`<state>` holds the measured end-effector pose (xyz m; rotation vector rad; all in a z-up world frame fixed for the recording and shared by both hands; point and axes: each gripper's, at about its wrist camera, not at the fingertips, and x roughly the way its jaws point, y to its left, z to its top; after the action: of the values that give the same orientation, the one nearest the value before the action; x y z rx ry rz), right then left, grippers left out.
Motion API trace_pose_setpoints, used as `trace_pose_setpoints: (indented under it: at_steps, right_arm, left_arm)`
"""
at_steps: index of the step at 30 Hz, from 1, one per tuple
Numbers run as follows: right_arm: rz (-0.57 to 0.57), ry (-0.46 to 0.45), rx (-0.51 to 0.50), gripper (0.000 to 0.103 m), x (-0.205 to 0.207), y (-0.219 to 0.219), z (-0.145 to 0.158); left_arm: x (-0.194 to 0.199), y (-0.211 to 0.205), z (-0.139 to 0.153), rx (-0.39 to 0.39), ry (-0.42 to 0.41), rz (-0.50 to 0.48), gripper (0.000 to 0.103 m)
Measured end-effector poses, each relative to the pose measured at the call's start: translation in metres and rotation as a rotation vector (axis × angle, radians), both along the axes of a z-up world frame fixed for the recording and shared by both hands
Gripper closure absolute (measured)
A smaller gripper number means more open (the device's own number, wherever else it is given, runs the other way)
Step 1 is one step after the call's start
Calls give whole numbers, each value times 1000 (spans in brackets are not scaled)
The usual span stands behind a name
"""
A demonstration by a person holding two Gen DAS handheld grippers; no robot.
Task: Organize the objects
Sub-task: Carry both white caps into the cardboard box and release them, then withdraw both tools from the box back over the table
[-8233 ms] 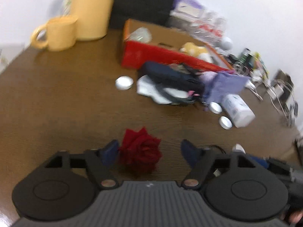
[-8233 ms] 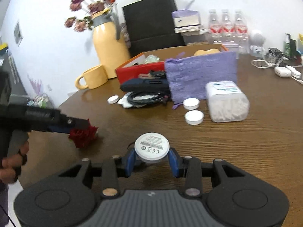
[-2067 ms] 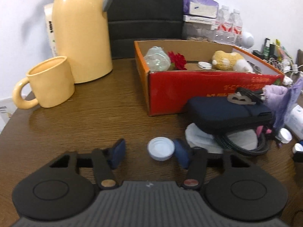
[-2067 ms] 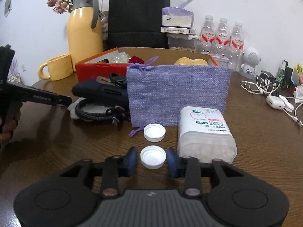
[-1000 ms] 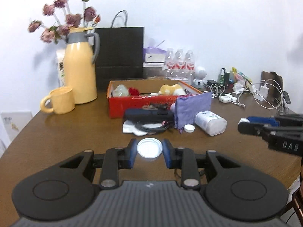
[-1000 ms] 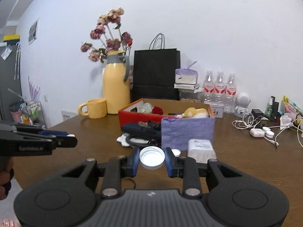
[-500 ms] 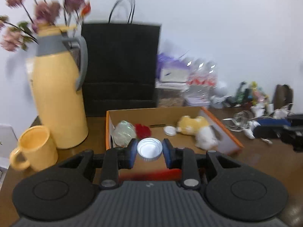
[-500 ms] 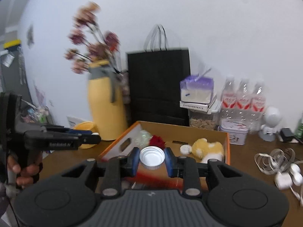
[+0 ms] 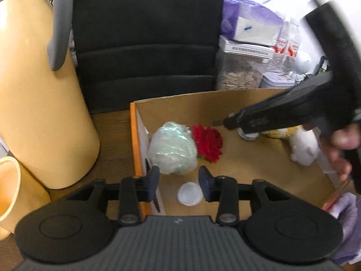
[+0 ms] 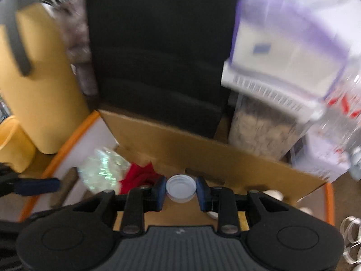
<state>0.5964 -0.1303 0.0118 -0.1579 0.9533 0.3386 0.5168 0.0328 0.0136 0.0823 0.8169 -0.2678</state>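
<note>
Left wrist view: left gripper (image 9: 179,181) has just been opening, white cap (image 9: 189,193) loose in the cardboard box (image 9: 248,164); right gripper (image 10: 181,191) pinches another cap (image 10: 181,188).

Looks like a home or small-office room with a cluttered wooden tabletop (image 9: 112,122). At left, a yellow thermos jug (image 9: 38,103) and matching mug (image 9: 13,189); upper centre, a black paper bag (image 9: 146,40); upper right, a tissue pack (image 9: 250,22), water bottles (image 9: 286,45) and a food jar (image 9: 239,76); centre, an open cardboard box (image 9: 203,103) of odds and ends.
</note>
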Motion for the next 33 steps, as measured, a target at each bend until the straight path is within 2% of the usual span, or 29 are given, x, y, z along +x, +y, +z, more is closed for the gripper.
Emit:
trace_pose_setpoints:
  at_steps: [3, 4, 5, 9, 12, 14, 17, 19, 22, 27, 31, 33]
  right_arm:
    - [-14, 33, 22, 70, 7, 0, -9]
    - [-21, 21, 23, 60, 5, -1, -6]
    - [-23, 3, 28, 58, 1, -3, 0]
    - [-31, -72, 79, 58, -27, -19, 44]
    - [-25, -144, 116, 54, -69, -35, 82]
    - [-28, -190, 144, 43, -107, -52, 101]
    - [13, -241, 177, 37, -175, -75, 123]
    - [58, -263, 183, 32, -222, -90, 131]
    - [95, -282, 193, 30, -285, -110, 128]
    - [133, -304, 214, 25, -376, -135, 114]
    - [137, -371, 141, 16, -446, -145, 97]
    - [129, -368, 107, 14, -473, -144, 82]
  left_arm:
    - [-5, 5, 10, -27, -38, -4, 51]
    - [-7, 5, 14, -26, -52, -7, 45]
    - [-11, 4, 17, -19, -66, -8, 39]
    - [-40, 0, 37, -12, -111, -23, 34]
    - [-74, -1, 57, -30, -159, -33, 25]
    - [-107, 0, 68, -43, -199, -34, 20]
    - [-163, -6, 78, -57, -281, -55, 8]
    - [-203, -15, 78, -43, -347, -52, 6]
    - [-257, -30, 70, -10, -379, -58, 6]
    - [-337, -33, 57, -165, -375, -65, 2]
    - [-380, -37, 45, -168, -360, -61, 2]
    - [-394, -34, 45, -170, -364, -39, 2]
